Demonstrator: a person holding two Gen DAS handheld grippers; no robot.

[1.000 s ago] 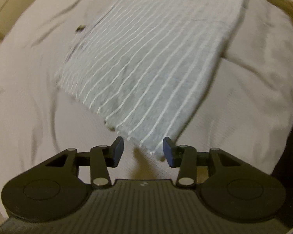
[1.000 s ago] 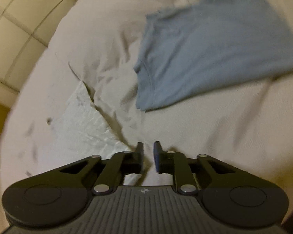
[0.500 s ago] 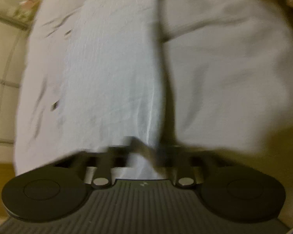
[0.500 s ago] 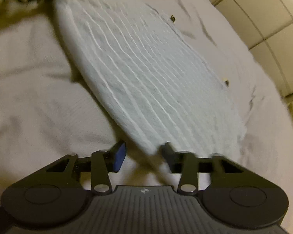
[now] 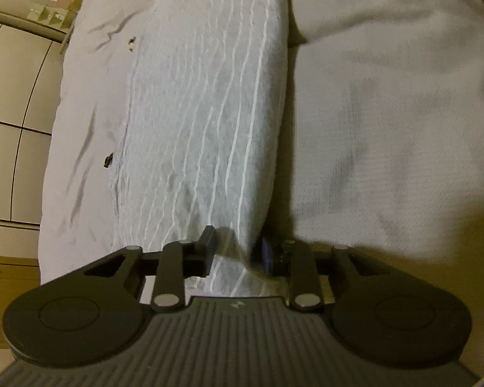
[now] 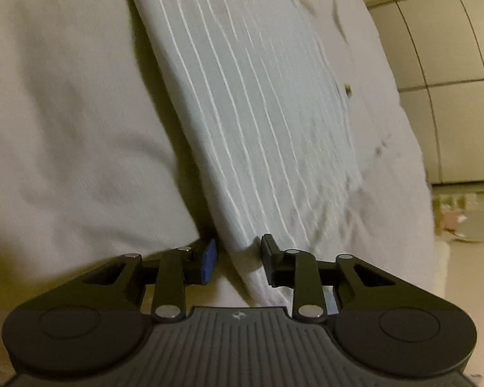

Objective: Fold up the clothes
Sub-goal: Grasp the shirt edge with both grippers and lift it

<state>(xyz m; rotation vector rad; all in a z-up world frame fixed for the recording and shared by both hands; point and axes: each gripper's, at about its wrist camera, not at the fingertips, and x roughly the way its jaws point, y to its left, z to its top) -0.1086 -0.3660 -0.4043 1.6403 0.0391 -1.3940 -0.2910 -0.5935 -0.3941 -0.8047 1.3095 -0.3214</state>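
the striped cloth point(image 5: 206, 103) lies flat on the white bed point(image 5: 387, 113), already folded into a long narrow band. its long axis runs straight away from both grippers, so each gripper looks along the length of it from one short end. the left gripper point(image 5: 237, 251) has its jaws apart, one on each side of the near end of the cloth, and the fabric passes between them; the pads do not seem to press it, so i judge it is not gripped yet. the right gripper point(image 6: 237, 258) is in the same state: jaws apart, the corner of the cloth point(image 6: 258, 113) between them, with a gap beside the blue pad point(image 6: 209, 259). both grippers are equally near to their own end, so neither has an advantage. the coming move, i think, is to close on the two ends and bring one end over along the long axis. the left view shows a thick folded edge of the cloth on its right side and small dark specks point(image 5: 107, 160) on the bed beside it. the right view shows the wardrobe doors point(image 6: 451, 64) and a round thing on the floor point(image 6: 476, 230), and it makes clearer that the cloth edge is raised a little over the bed.
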